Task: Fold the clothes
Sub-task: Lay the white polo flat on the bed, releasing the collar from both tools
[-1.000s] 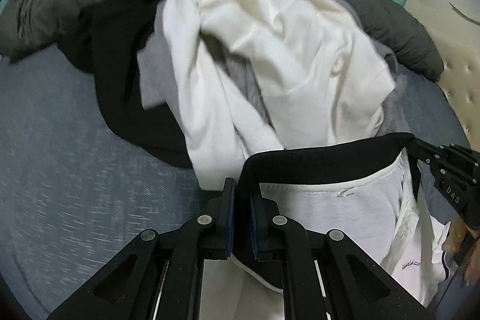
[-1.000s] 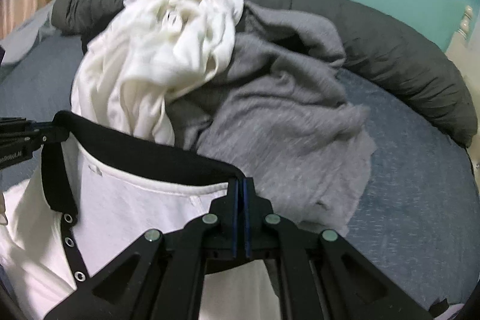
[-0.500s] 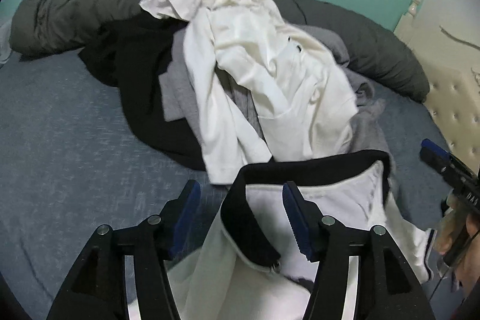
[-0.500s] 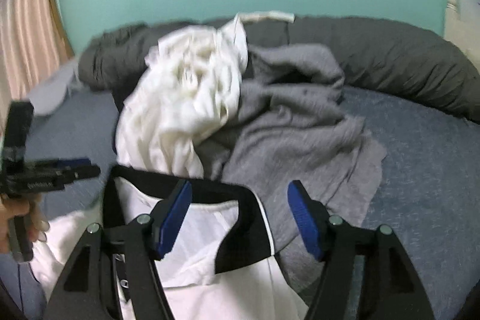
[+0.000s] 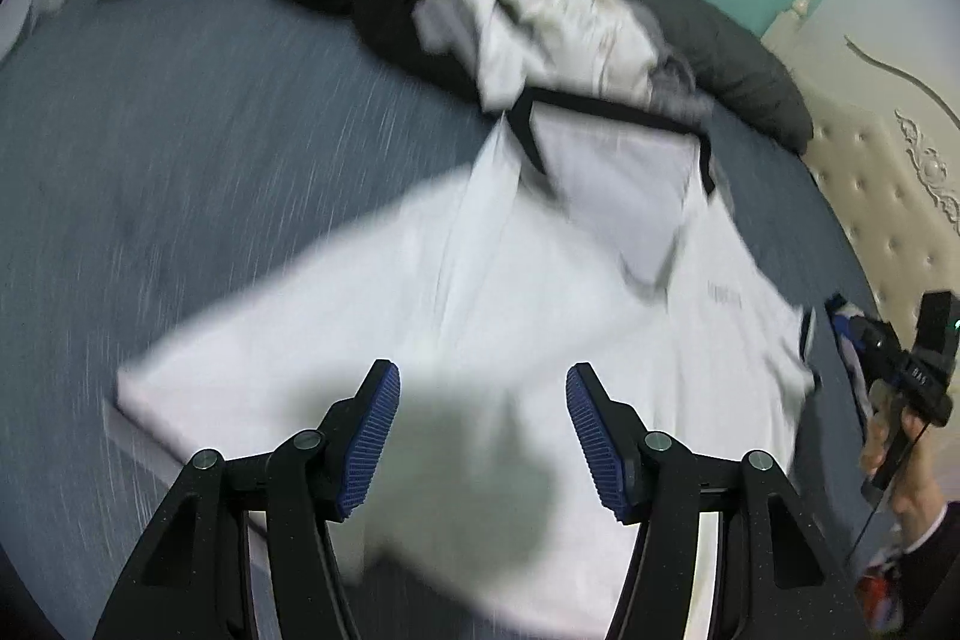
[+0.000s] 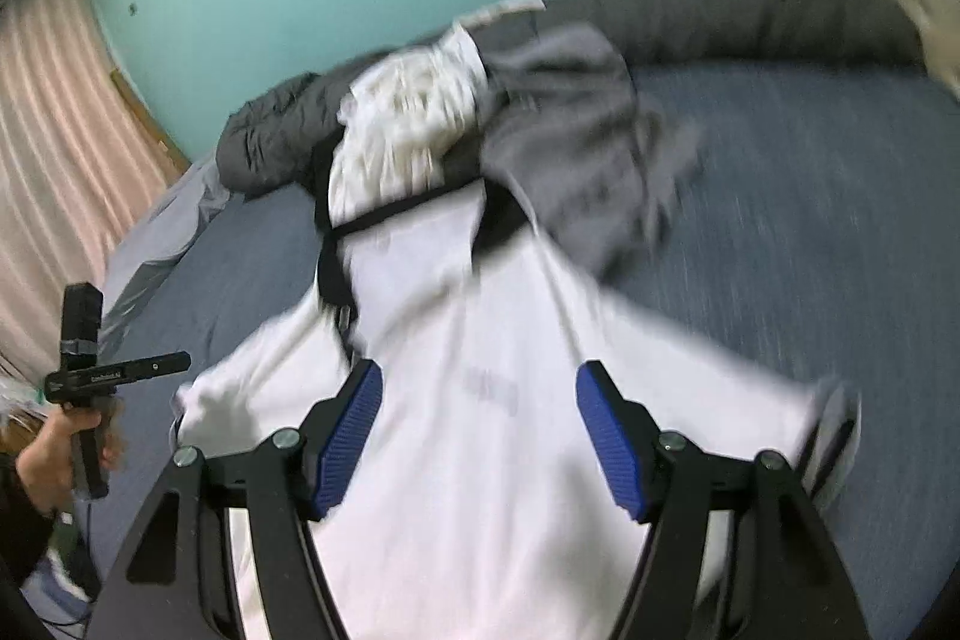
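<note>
White polo shirt spread on the bed, both grippers empty above it

The left gripper (image 5: 483,436) is opening with nothing between its blue pads; the right gripper (image 6: 480,439) holds its fingers spread. The white polo shirt (image 5: 540,292) lies flat on the blue bed (image 5: 180,148), black collar far, touching the clothes pile (image 6: 480,118).

A blue-grey bed (image 5: 210,148) is covered by a spread white polo shirt (image 5: 540,280) with a black collar, a heap of clothes (image 6: 498,124) beyond it, and a dark duvet (image 6: 750,16) along the far edge.
</note>
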A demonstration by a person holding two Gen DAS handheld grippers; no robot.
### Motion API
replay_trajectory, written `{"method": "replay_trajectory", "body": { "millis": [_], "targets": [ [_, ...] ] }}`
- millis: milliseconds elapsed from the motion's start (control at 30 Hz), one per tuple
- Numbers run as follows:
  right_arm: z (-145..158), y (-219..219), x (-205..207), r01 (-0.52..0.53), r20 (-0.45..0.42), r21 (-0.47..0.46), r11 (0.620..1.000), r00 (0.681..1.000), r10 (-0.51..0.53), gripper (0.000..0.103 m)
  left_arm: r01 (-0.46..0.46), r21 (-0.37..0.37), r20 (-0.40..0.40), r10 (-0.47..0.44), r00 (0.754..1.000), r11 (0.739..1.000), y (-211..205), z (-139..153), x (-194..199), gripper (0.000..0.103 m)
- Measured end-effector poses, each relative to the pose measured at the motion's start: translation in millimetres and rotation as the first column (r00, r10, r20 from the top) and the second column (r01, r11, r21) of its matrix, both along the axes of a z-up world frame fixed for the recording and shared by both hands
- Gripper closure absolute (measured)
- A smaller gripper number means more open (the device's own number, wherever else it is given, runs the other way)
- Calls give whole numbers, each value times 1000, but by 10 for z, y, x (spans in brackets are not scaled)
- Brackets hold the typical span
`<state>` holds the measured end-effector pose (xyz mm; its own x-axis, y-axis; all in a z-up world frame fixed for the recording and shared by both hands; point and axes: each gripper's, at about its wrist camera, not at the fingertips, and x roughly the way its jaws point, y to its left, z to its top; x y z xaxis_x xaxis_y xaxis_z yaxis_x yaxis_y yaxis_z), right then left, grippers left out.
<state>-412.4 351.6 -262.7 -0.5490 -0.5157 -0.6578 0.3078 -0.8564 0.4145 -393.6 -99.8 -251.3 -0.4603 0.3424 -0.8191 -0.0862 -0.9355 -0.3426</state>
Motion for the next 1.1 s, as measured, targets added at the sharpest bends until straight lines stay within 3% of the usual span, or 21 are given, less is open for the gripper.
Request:
{"method": "replay_trajectory", "body": {
  "millis": [133,300,433,667,933,1100],
  "targets": [
    [-211,119,542,6,95,-36,999,995,-3,35,-5,-19,48,6,999,1000,-100,-131,511,39],
    [-272,30,1139,-65,169,-70,995,983,76,35,-75,37,101,71,992,997,-224,-173,1123,39],
    [-230,-141,1523,-140,238,-101,985,958,160,35,-66,45,99,61,993,997,-159,-72,1541,39],
    [-36,-654,2139,-292,262,-25,956,921,288,35,-50,45,51,48,998,998,-32,229,2142,39],
    [-87,-1210,2428,-355,311,-2,935,888,338,35,-62,35,38,61,997,997,-87,371,2558,39],
    [-189,-1681,2552,-432,319,141,891,872,372,41,-78,41,23,77,997,996,-158,415,2768,39]
  ]
}}
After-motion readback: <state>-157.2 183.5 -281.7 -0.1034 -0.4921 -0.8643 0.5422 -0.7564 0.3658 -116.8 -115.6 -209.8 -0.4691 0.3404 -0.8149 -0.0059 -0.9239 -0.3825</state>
